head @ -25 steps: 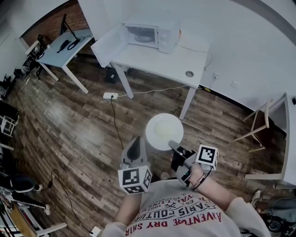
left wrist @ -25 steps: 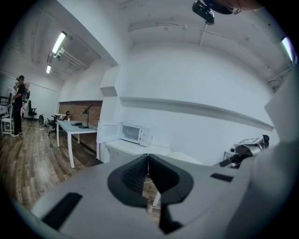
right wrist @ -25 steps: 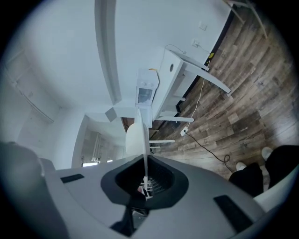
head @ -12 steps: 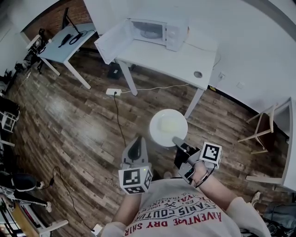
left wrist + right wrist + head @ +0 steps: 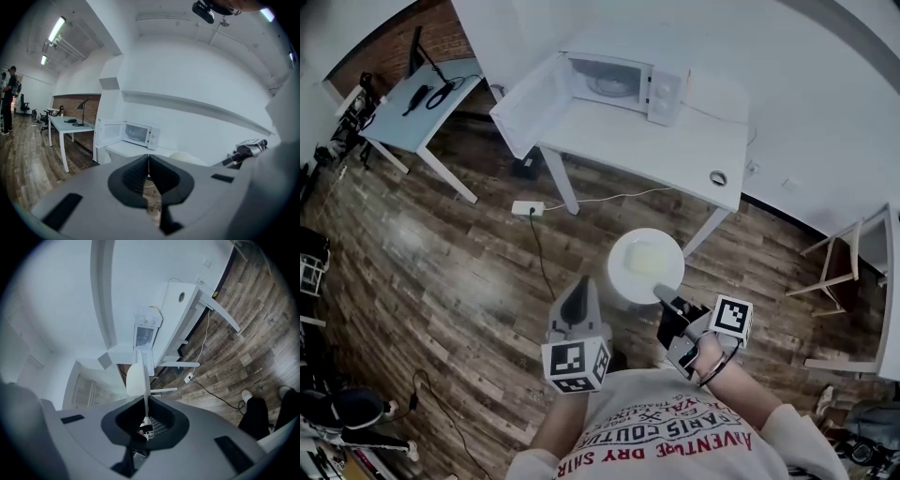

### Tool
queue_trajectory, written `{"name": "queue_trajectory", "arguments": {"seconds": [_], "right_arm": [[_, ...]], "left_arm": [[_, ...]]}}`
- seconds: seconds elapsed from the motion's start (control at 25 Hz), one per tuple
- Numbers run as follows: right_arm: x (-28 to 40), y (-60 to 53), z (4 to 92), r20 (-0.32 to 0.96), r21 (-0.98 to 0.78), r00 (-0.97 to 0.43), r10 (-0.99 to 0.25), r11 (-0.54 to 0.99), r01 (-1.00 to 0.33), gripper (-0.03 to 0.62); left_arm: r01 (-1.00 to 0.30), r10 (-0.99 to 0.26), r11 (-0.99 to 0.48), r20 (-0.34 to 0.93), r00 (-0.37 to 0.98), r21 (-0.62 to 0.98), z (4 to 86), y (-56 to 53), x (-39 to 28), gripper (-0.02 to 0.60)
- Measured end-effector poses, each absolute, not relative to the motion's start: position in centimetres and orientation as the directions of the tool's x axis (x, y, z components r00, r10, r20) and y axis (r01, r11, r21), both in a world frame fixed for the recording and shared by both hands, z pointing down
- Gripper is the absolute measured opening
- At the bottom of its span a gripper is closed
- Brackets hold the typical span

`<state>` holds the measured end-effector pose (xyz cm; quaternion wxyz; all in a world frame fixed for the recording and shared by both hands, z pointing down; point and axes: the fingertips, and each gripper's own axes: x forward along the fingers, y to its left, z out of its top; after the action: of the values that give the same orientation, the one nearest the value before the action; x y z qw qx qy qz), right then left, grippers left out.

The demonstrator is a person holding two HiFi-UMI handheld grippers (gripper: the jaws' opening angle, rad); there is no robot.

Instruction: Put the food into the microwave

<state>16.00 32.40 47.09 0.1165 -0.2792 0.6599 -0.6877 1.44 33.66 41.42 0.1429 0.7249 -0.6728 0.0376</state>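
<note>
A white plate (image 5: 645, 265) with pale food on it hangs above the wooden floor, held by its near rim in my right gripper (image 5: 660, 293), which is shut on it. In the right gripper view the plate (image 5: 139, 376) stands edge-on between the jaws of the right gripper (image 5: 146, 405). My left gripper (image 5: 575, 302) is beside it on the left, shut and empty; its jaws (image 5: 148, 174) meet with nothing between them. The white microwave (image 5: 623, 82) stands at the back of a white table (image 5: 647, 141), its door (image 5: 523, 103) swung wide open to the left. The microwave (image 5: 136, 133) lies ahead of the left gripper.
A small round object (image 5: 717, 177) sits near the table's right end. A power strip (image 5: 528, 207) and its cable lie on the floor before the table. A second table (image 5: 422, 98) stands at the left, a chair (image 5: 834, 272) at the right. A person (image 5: 7, 101) stands far off.
Both grippers and the plate have travelled forward together toward the white table. The table and microwave now sit nearer and lower in the head view. Neither grip has changed.
</note>
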Motion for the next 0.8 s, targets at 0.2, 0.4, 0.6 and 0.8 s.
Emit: {"name": "queue_trajectory", "arguments": {"seconds": [0.2,0.4,0.6,0.8], "right_arm": [[11.2,28.6,46.2,0.224,-0.973,-0.8,-0.557,-0.085,-0.213,0.021],[7.0,25.3,45.3,0.203,-0.978,-0.776,-0.597,-0.083,-0.192,0.021],[3.9,22.9,45.1,0.211,-0.977,-0.731,-0.649,-0.117,-0.178,0.021],[3.0,20.4,45.6,0.237,-0.972,-0.705,-0.668,-0.169,-0.167,0.021]], "left_arm": [[-0.983,-0.964,-0.092,0.234,0.127,0.156,40.8,29.3,-3.7,0.006],[-0.981,-0.962,-0.133,0.221,0.163,0.144,39.9,25.8,-7.9,0.006],[-0.98,-0.963,-0.126,0.217,0.157,0.152,40.0,23.9,-11.8,0.006],[-0.977,-0.959,-0.117,0.236,0.157,0.178,40.8,22.0,-13.3,0.006]]}}
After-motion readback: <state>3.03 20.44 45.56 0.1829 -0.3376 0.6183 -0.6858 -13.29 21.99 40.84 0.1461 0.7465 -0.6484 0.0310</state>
